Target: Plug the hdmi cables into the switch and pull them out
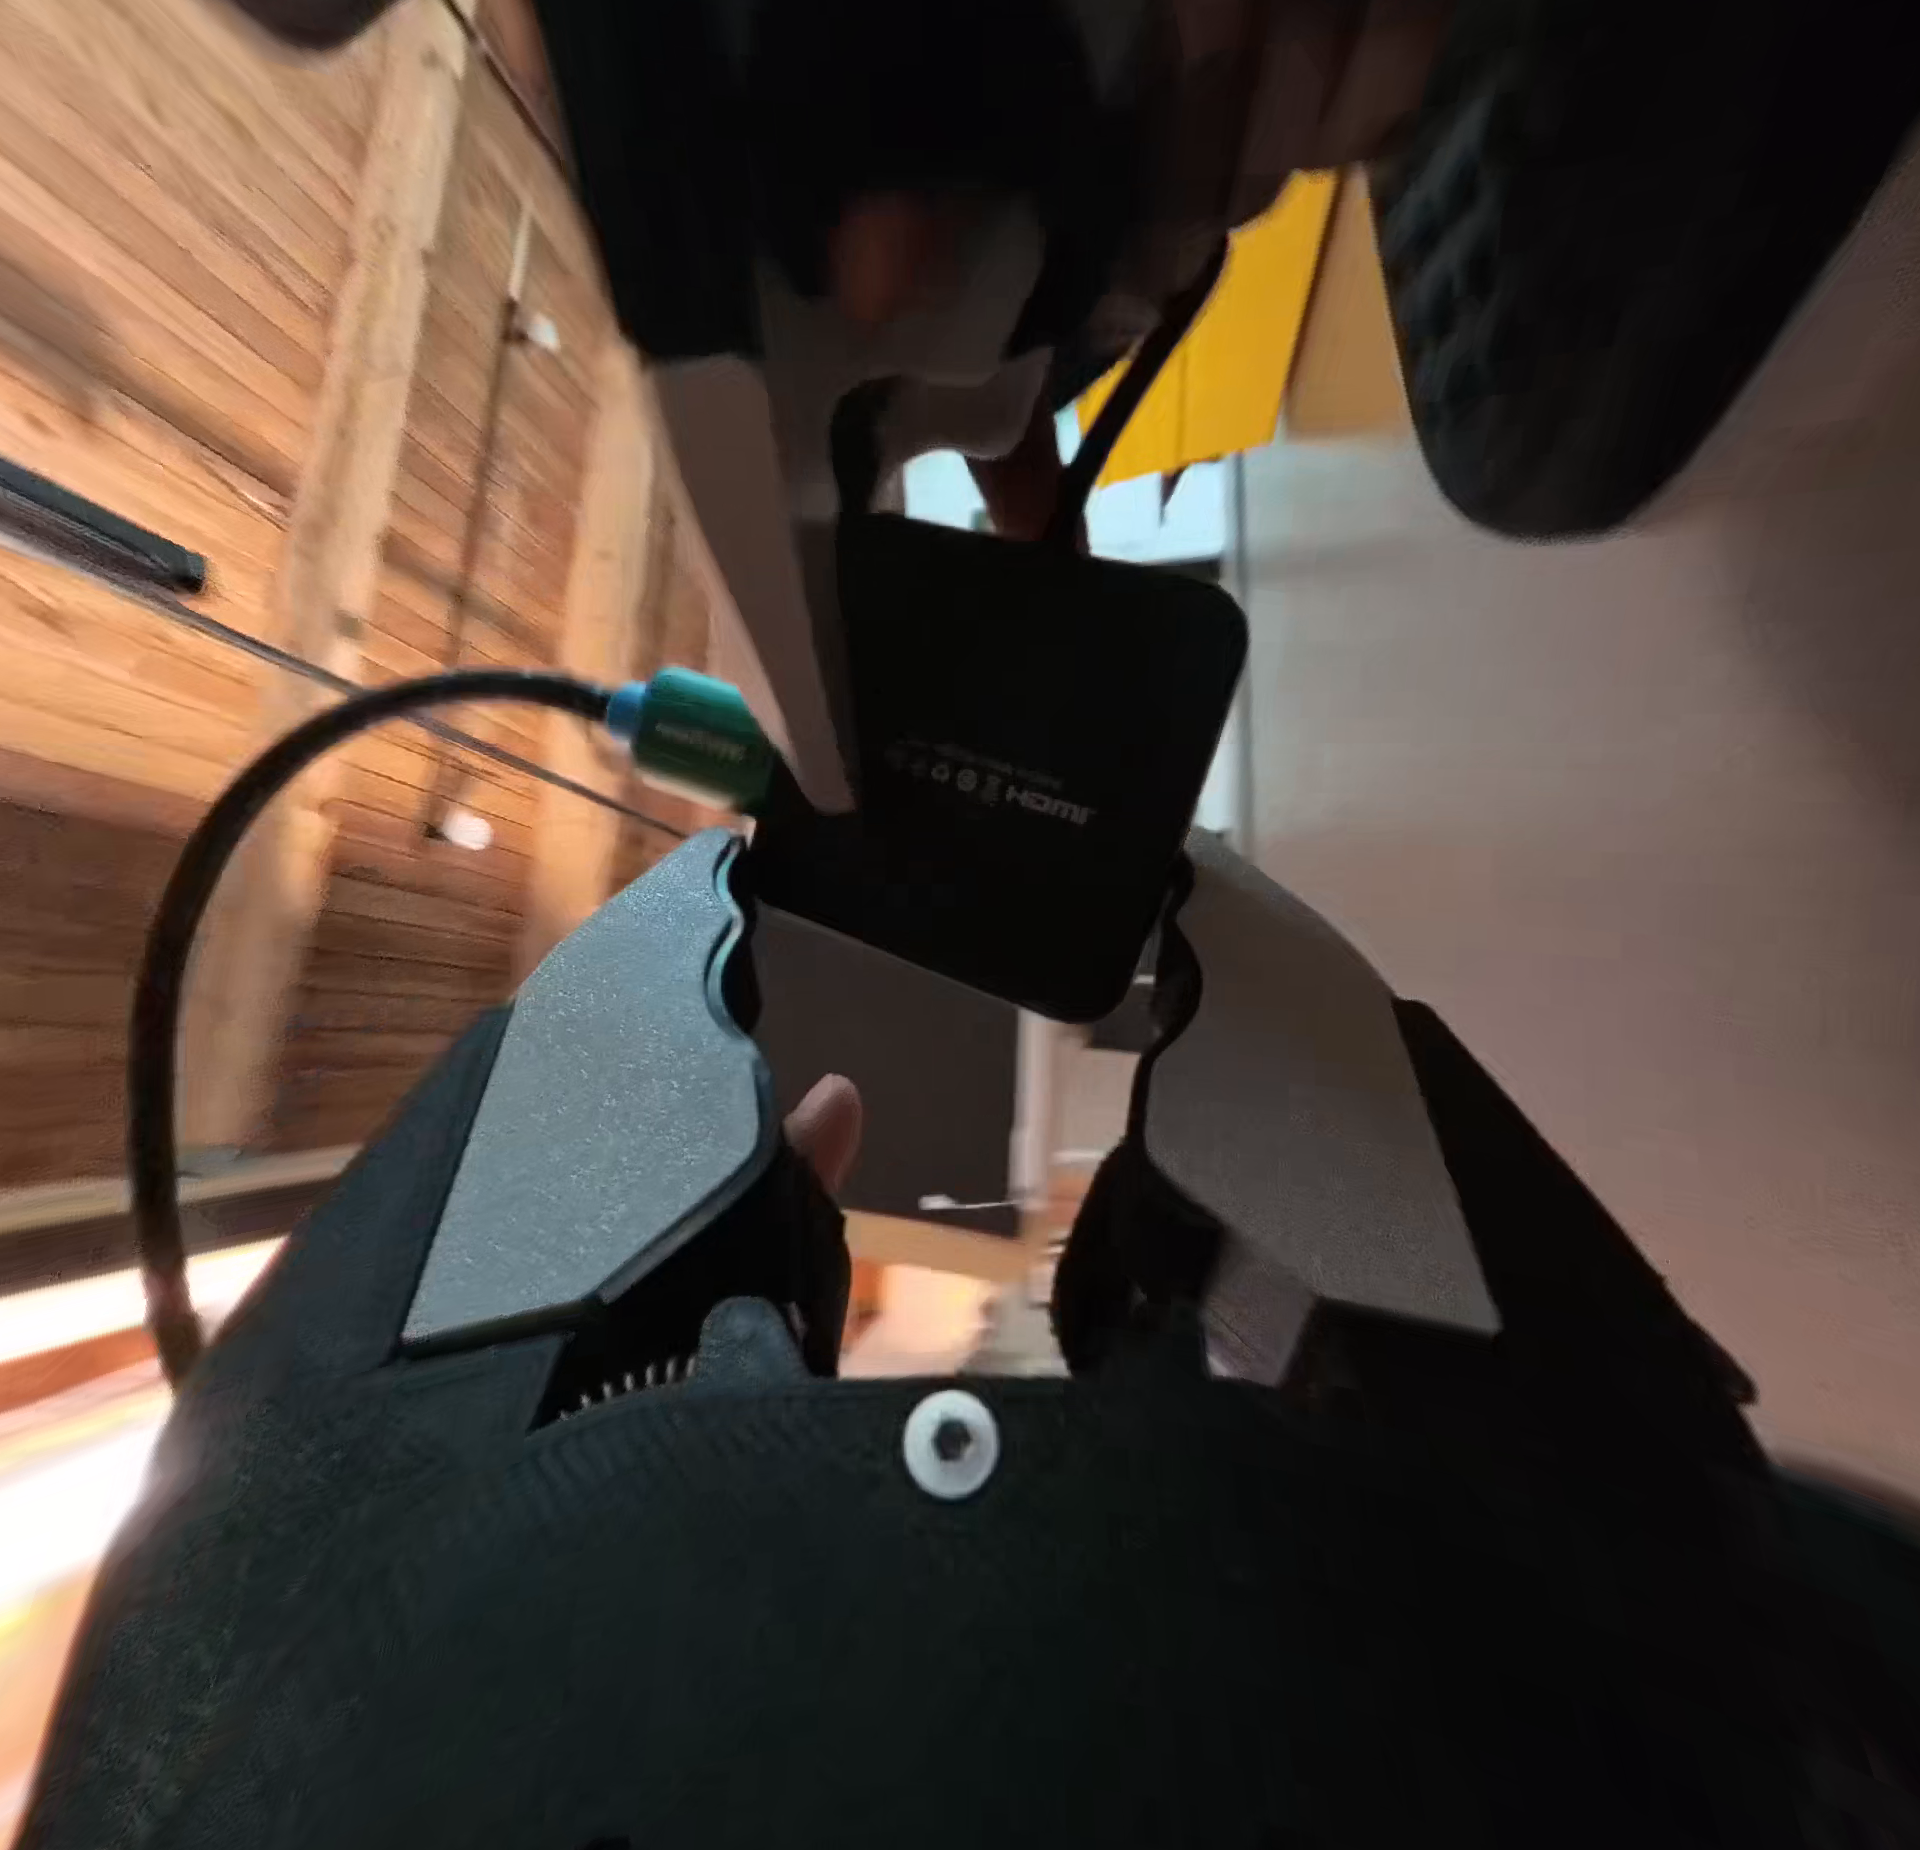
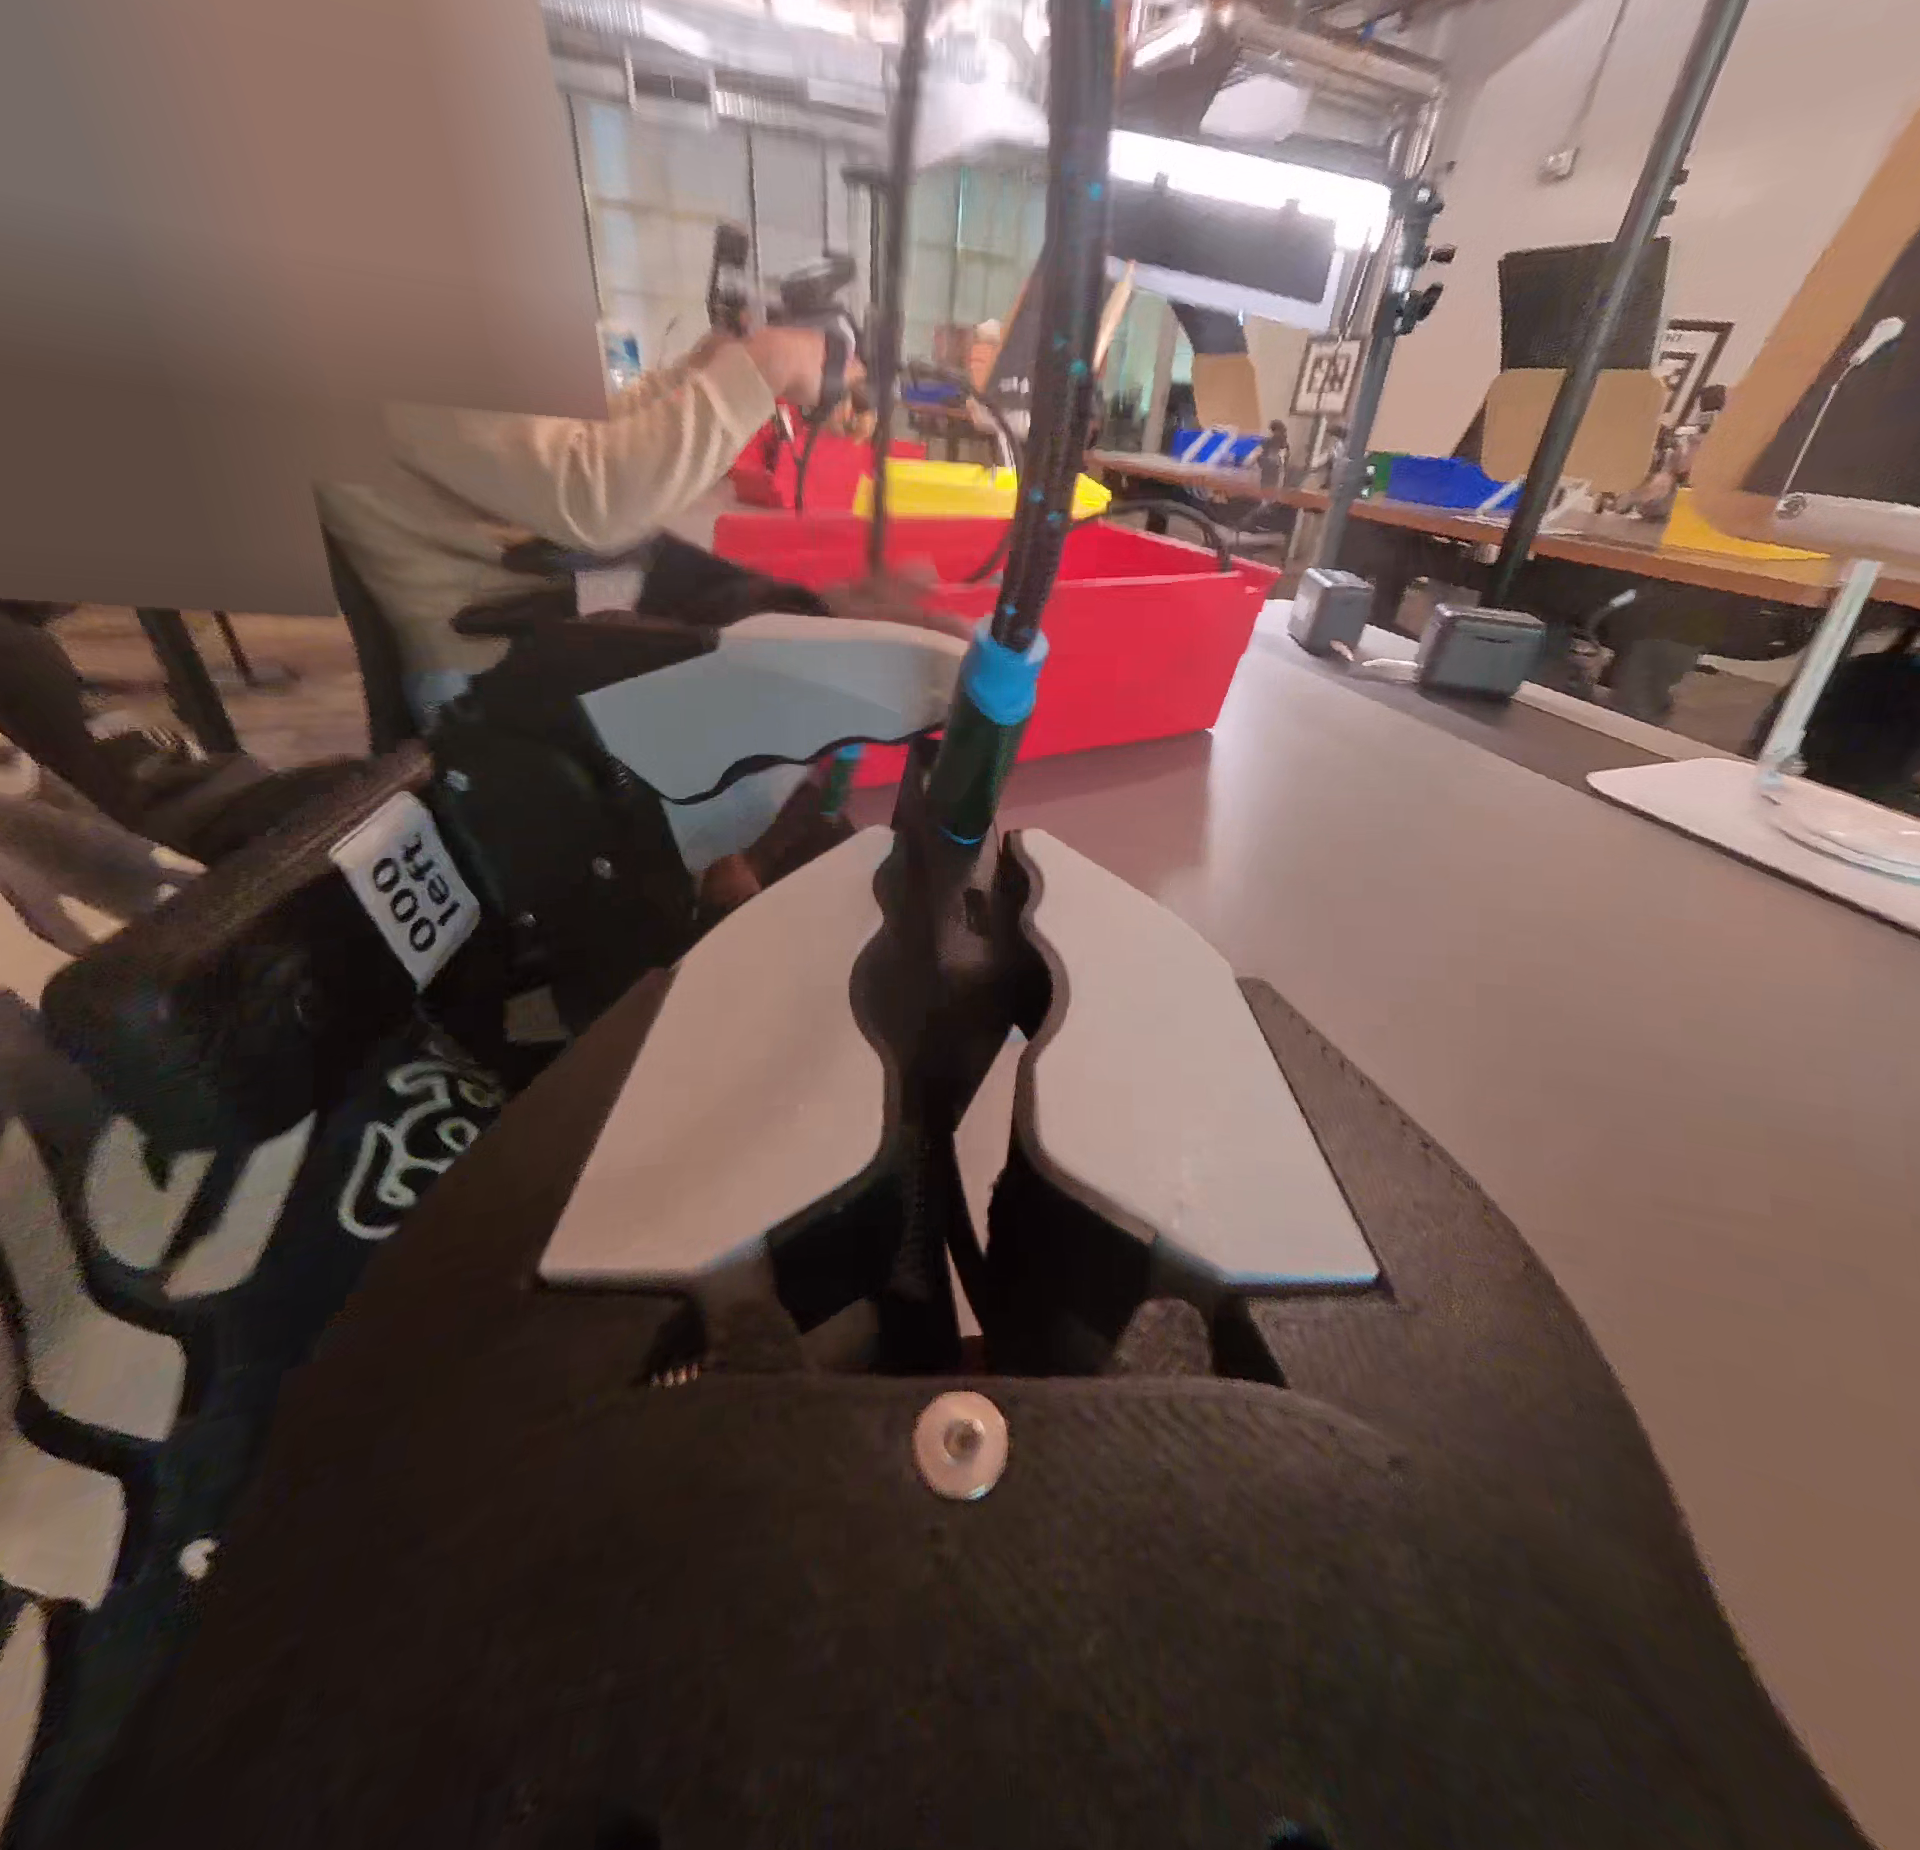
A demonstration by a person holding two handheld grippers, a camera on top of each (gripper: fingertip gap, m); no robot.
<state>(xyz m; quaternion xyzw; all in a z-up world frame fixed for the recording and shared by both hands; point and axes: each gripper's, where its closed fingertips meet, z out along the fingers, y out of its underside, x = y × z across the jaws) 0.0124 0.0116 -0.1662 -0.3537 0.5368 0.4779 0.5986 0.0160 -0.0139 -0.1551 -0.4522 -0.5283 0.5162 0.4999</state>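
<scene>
While you look along the left wrist view: the left gripper (image 1: 956,896) has its tongs spread about as wide as the box and clamped on the near corner of the black switch (image 1: 1029,751), which you hold up in the air, well clear of any table
Plug on the left side: one green plug (image 1: 696,740) with a blue collar meets the switch's left edge and looks seated; its black cable (image 1: 177,917) loops away and down
Top edge of the switch: a second dark lead (image 1: 1101,450) runs up from it towards a dark mass above; blur hides how it joins
Right wrist view: the right gripper (image 2: 951,896) has its tongs almost together, pinching a dark piece just under a green plug (image 2: 977,761); you cannot tell whether that piece is the plug's nose or part of the switch
Cable there: a braided cable (image 2: 1070,294) rises straight up from that plug
Left gripper from this side: it sits just beside the right one, with a smaller green plug (image 2: 842,761) showing under its fingers
Count: one switch, two green plugs, two grippers
Progress: one plug judged in; the second is at the port, seating unclear; both pull-outs appear not yet done
</scene>
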